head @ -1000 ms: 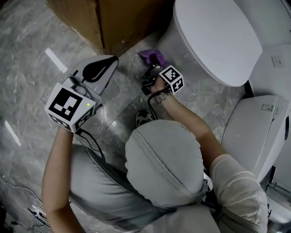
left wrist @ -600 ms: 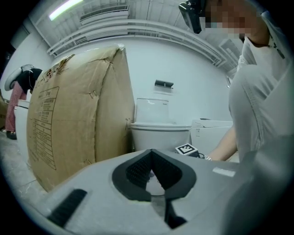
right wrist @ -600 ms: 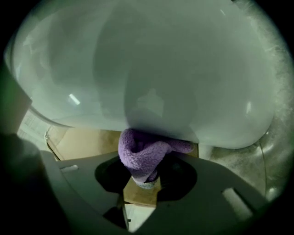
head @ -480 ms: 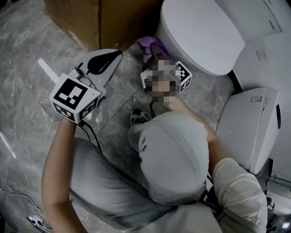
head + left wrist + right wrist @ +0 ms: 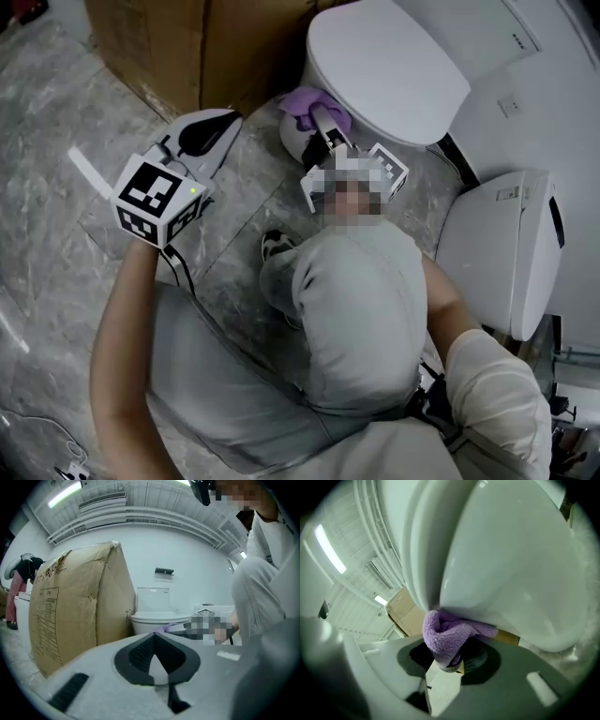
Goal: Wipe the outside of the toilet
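The right hand-held gripper [image 5: 320,114] has been working the purple cloth [image 5: 302,101] out of the gap by the cardboard box [image 5: 178,47] and onto the front curve of the toilet [image 5: 384,56]. Meanwhile the left hand-held gripper [image 5: 230,120] has been staying roughly where it was, off the toilet's front towards the box.

Counting from the head view, I am seeing two hand-held grippers, one cloth, one box, one toilet with its lid down, and one dark shoe [image 5: 272,246] on the marble floor [image 5: 56,187] in front of the toilet. One more white fixture [image 5: 497,248] is standing beside the toilet, away from the box; I cannot tell what it is.

The right gripper view is giving me what the head view cannot. The right hand-held gripper [image 5: 450,660] is clenching the cloth [image 5: 445,634], and the bunched cloth is pressing against the outside of the toilet [image 5: 511,564] just beneath the rim.

The left gripper view is showing the left hand-held gripper [image 5: 155,637] with its jaws meeting at the tips and nothing between them. It is pointing past the box [image 5: 75,606] towards the toilet [image 5: 157,616]. Only this view is showing the toilet's tank upright against the wall.
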### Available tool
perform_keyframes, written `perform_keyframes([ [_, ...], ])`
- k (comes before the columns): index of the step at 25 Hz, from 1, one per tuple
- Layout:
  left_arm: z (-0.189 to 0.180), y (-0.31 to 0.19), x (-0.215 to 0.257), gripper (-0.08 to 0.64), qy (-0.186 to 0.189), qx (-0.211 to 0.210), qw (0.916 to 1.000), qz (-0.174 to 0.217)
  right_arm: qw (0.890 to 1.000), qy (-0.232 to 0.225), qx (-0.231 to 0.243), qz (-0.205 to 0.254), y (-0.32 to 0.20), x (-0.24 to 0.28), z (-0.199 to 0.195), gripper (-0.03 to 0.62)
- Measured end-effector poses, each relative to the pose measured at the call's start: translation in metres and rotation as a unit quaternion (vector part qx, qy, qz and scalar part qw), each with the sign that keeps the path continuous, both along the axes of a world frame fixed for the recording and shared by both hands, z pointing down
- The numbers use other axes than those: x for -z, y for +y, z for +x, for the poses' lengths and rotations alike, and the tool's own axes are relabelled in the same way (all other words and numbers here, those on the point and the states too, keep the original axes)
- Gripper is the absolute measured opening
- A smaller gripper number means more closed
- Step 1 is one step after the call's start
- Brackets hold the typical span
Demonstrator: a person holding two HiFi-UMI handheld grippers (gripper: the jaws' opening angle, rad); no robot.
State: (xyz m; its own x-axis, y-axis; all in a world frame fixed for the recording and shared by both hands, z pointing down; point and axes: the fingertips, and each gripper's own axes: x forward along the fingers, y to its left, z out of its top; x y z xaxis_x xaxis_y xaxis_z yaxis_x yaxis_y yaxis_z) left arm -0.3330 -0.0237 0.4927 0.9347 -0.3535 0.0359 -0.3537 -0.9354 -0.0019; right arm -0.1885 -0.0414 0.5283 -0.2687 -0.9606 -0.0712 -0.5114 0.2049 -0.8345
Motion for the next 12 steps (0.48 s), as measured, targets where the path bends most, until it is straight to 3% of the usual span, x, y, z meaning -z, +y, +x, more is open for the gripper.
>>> perform_keyframes([
  [5, 0.002, 0.006, 0.014, 0.006, 0.003, 0.0, 0.9997, 0.024, 0.999, 0.051, 0.009, 0.01, 0.029, 0.009, 0.005, 0.14],
  [9, 0.005, 0.007, 0.026, 0.006, 0.032, 0.002, 0.9993, 0.018, 0.994, 0.106, -0.004, -0.003, 0.051, 0.002, 0.022, 0.14],
  [12, 0.014, 0.006, 0.03, 0.005, 0.048, 0.005, 0.9988, 0.011, 0.994, 0.109, -0.019, -0.018, 0.066, 0.0, 0.034, 0.14],
])
